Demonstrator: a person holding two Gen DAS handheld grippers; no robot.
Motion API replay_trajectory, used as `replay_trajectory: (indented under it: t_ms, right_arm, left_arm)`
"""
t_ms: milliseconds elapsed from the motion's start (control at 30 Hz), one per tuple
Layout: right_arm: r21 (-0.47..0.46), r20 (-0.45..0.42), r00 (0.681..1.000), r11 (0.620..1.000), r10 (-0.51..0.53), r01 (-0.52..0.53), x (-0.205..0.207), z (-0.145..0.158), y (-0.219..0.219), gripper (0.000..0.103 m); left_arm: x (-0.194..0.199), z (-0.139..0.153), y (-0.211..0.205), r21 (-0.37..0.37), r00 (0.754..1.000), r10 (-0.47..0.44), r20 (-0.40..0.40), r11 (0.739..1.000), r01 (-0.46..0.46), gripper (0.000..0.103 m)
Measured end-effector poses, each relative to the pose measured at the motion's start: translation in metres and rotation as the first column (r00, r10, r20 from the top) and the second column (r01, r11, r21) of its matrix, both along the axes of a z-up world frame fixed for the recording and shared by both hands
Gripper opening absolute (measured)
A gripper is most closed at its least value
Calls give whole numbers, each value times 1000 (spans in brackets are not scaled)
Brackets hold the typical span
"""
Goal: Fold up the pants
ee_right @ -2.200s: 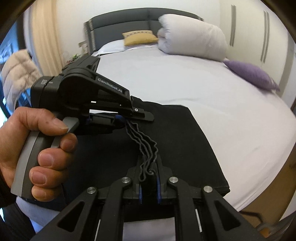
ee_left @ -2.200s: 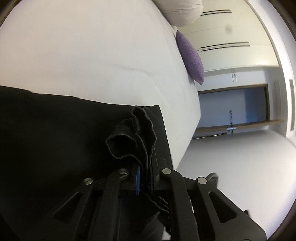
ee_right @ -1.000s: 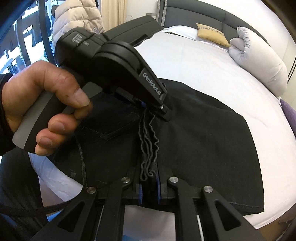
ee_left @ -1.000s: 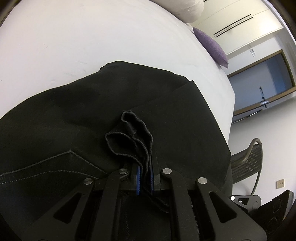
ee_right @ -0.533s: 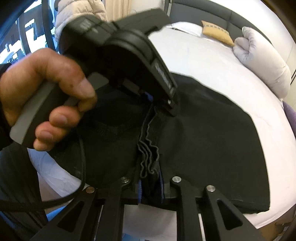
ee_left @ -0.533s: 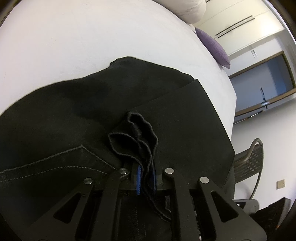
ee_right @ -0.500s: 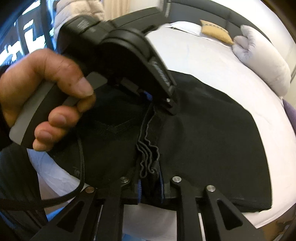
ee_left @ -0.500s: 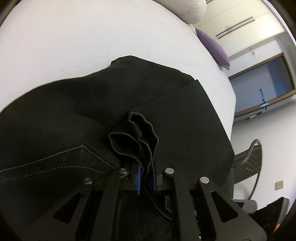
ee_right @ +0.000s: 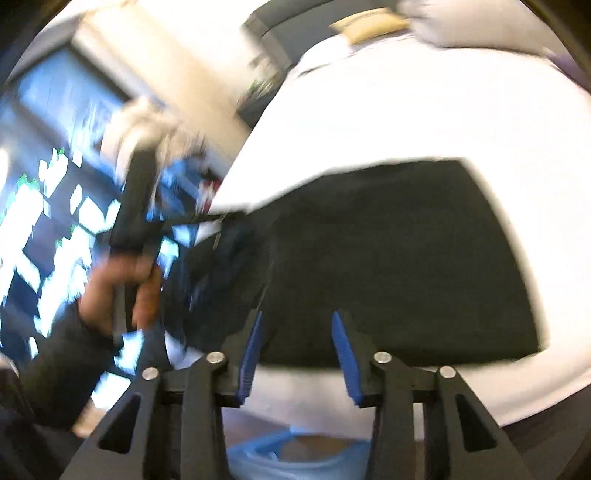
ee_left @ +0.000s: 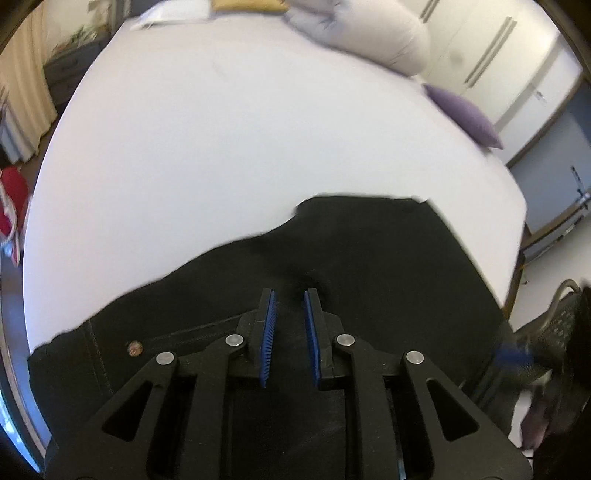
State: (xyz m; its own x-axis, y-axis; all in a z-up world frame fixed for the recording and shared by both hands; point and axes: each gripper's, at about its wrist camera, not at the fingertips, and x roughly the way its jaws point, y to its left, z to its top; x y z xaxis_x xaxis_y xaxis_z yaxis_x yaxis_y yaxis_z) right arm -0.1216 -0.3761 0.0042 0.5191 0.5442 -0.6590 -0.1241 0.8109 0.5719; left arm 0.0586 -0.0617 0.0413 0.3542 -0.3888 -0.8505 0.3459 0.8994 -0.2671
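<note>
The black pants lie folded on the white bed, close to its near edge, and they fill the lower half of both views. My left gripper hangs just above the cloth. Its 2 blue pads stand a little apart and are opening, and no fold of the fabric is between them. Under the left finger I see a seam line and 1 small metal rivet of the pants. The lower part of the pants is hidden behind the black frame of my gripper.

My right gripper has its jaws wider apart, also opening, with nothing between the pads. It is over the near edge of the pants, where the sheet begins.

The right wrist view is strongly blurred. At its left side I can make out my left hand around a dark handle, but details are not clear. The window area behind it is only bright patches.

Far on the bed I see a white rolled duvet, a purple cushion and a yellow pillow, cut off at the top. In the left view's right corner something dark and blue is too blurred to tell.
</note>
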Motion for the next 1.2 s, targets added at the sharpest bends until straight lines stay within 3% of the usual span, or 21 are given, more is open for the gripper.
replay_trajectory:
  t_ms: [100, 233, 267, 367, 467, 500, 533, 600, 833, 1100, 1167, 1200]
  right_arm:
    - [92, -23, 998, 994, -57, 59, 34, 2, -52, 40]
    - [229, -79, 996, 972, -45, 62, 92, -12, -90, 38]
    - [266, -93, 995, 962, -36, 59, 106, -17, -95, 38]
    - [361, -158, 987, 931, 14, 44, 154, -44, -98, 38]
    - [332, -283, 958, 941, 37, 61, 181, -86, -88, 38]
    - [323, -338, 940, 945, 56, 60, 186, -104, -84, 27]
    - [308, -360, 931, 950, 64, 54, 185, -116, -81, 9]
    - [337, -352, 934, 939, 61, 66, 170, -122, -85, 4]
    - [339, -314, 936, 940, 158, -45, 101, -109, -79, 4]
    - [347, -344, 934, 938, 101, 26, 45, -103, -86, 10]
    - [305, -348, 934, 952, 78, 34, 32, -99, -97, 10]
    - [270, -346, 936, 962, 59, 39, 26, -93, -98, 18]
  left_arm:
    - [-10, 5, -39, -33, 997, -75, 21, 997, 76, 15]
    - [-27, -39, -97, -3, 983, -175, -57, 985, 175, 15]
    - [-31, -55, -104, 5, 980, -172, -98, 985, 174, 15]
    - [-44, -66, -102, -26, 989, -141, -38, 990, 140, 15]
    - [-39, -67, -98, -52, 986, -155, -66, 987, 152, 15]
    - [-38, -68, -97, -59, 985, -156, -75, 987, 152, 15]
    - [-37, -71, -95, -65, 985, -155, -78, 987, 150, 15]
    - [-37, -73, -95, -71, 986, -153, -71, 987, 148, 15]
    - [-23, -82, -93, -81, 986, -153, -70, 986, 148, 15]
    - [-47, -88, -84, -75, 987, -150, -58, 987, 145, 15]
    - [-49, -86, -82, -78, 987, -149, -56, 986, 145, 15]
    - [-49, -86, -82, -79, 987, -149, -54, 986, 144, 15]
